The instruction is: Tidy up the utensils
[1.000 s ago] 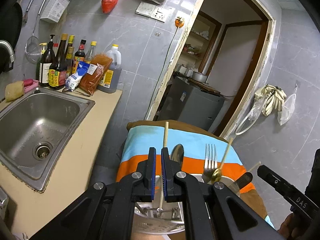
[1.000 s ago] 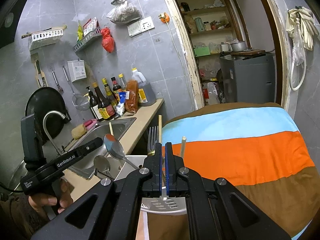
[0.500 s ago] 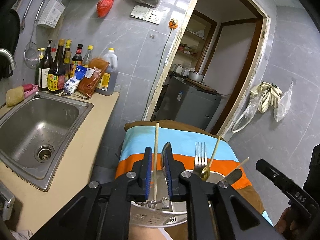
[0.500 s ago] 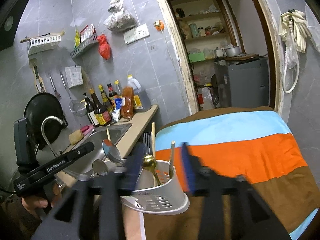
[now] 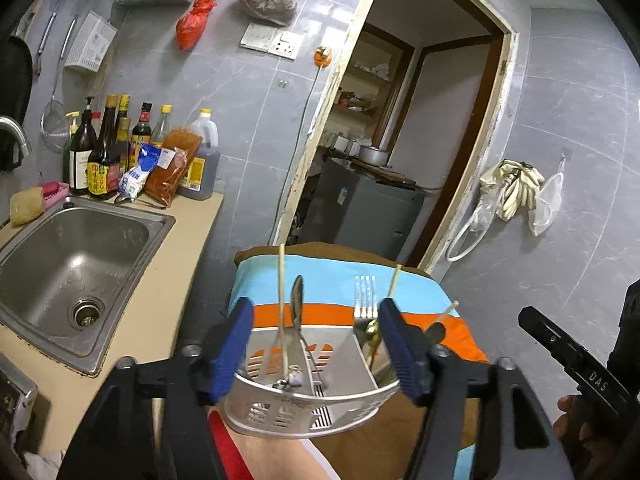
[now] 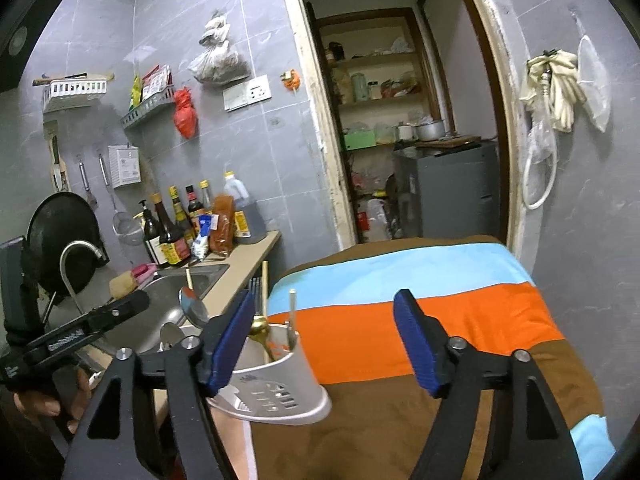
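While both hand-held grippers, left [image 5: 316, 344] and right [image 6: 326, 340], gape empty after opening, the caddy [image 5: 304, 412] holds one fork [image 5: 365, 294], two spoons, three chopsticks.

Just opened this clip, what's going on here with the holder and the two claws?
A person holds a claw in each hand over a white utensil holder standing on a striped cloth. The holder already contains chopsticks, a spoon, a fork and a gold spoon. The left claw and the right claw have both just been opening, and neither grips anything.
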### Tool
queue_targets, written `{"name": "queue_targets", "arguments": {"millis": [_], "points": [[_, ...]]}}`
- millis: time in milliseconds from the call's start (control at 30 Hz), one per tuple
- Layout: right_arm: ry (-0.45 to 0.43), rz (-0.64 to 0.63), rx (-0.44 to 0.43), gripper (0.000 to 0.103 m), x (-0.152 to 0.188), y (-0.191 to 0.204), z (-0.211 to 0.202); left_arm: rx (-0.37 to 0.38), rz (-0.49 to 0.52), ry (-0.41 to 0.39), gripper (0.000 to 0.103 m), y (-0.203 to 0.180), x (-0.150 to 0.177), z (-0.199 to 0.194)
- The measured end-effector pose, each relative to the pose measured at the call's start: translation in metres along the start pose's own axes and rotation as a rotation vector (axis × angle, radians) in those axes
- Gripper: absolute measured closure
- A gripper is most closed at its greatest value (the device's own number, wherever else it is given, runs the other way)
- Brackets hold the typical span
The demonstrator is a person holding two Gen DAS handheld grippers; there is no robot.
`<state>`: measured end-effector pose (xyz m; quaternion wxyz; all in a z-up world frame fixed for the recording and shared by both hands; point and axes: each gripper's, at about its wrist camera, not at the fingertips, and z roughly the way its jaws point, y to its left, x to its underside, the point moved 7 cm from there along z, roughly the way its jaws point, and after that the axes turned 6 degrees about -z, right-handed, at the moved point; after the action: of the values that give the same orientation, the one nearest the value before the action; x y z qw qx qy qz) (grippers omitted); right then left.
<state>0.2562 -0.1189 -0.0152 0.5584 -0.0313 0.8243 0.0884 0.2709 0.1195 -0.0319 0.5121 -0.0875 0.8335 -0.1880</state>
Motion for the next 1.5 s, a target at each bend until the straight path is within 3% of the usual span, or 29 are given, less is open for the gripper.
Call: {"name": "queue_targets", "arguments": {"millis": [67,167,267,633,1167,1500], "points": [[-0.013,-0.003,0.013,0.015,-0.002,-0.007,-0.008,-0.012,0.018,-0.011,0.02,-0.006,0.002,-0.006],[-0.025,-0.004,0.039,0.002,-0.003,-0.02,-0.02,-0.024,0.054,-0.014,0.012,-0.017,0.004,-0.013],[-0.023,0.0,0.057,0.002,-0.002,-0.033,-0.031,-0.042,0.088,-0.019,0.006,-0.029,0.01,-0.022],[0.004,-0.034,0.074,0.002,0.009,-0.073,-0.086,-0.106,0.094,-0.024,0.002,-0.061,0.043,-0.062],[0.106,-0.033,0.034,0.002,0.063,-0.107,-0.146,-0.197,0.105,0.001,0.002,-0.088,0.108,-0.125],[0.079,-0.045,0.022,0.002,0.064,-0.109,-0.164,-0.2,0.127,-0.015,0.002,-0.102,0.119,-0.146]]}}
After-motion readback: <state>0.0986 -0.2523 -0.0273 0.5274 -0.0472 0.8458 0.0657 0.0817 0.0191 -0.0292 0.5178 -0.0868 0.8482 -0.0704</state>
